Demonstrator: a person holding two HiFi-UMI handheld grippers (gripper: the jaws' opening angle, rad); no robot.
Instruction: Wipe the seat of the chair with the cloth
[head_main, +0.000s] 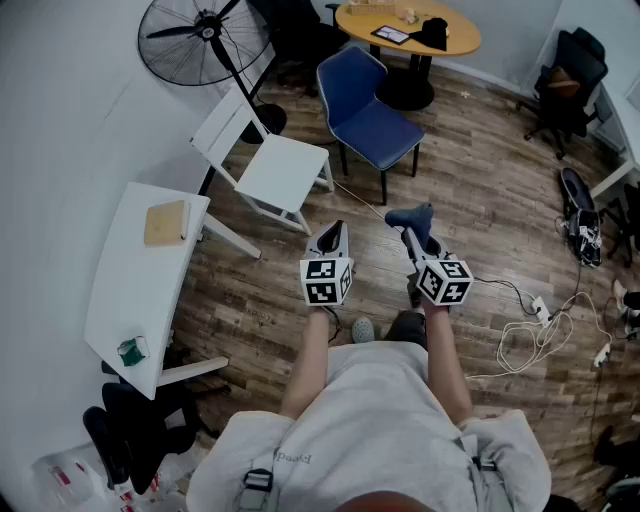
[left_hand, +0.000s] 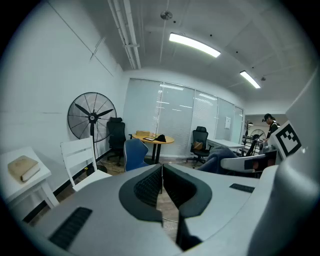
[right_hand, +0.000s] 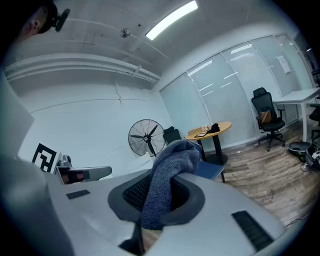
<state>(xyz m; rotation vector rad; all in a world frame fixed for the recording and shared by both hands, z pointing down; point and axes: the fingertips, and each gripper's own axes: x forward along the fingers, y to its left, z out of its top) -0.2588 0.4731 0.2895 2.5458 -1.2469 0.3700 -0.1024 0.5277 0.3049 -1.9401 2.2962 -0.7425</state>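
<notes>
A person is standing on a wood floor (head_main: 480, 190), holding a gripper in each hand. The right gripper (head_main: 412, 236) is clamping a blue cloth (head_main: 410, 215), which is bulging up between its jaws and drooping over them. The left gripper (head_main: 335, 230) is squeezed together on nothing, its jaws meeting. Both are hanging in the air, well apart from the seats ahead. A white chair (head_main: 275, 168) is standing nearest, with a blue chair (head_main: 372, 120) just beyond it and open floor lying between them and the person. A fan (head_main: 205, 35), a round table (head_main: 408, 28), a white desk (head_main: 140, 275) bearing a book (head_main: 166, 222), and loose cables (head_main: 540, 325) are ringing the room
</notes>
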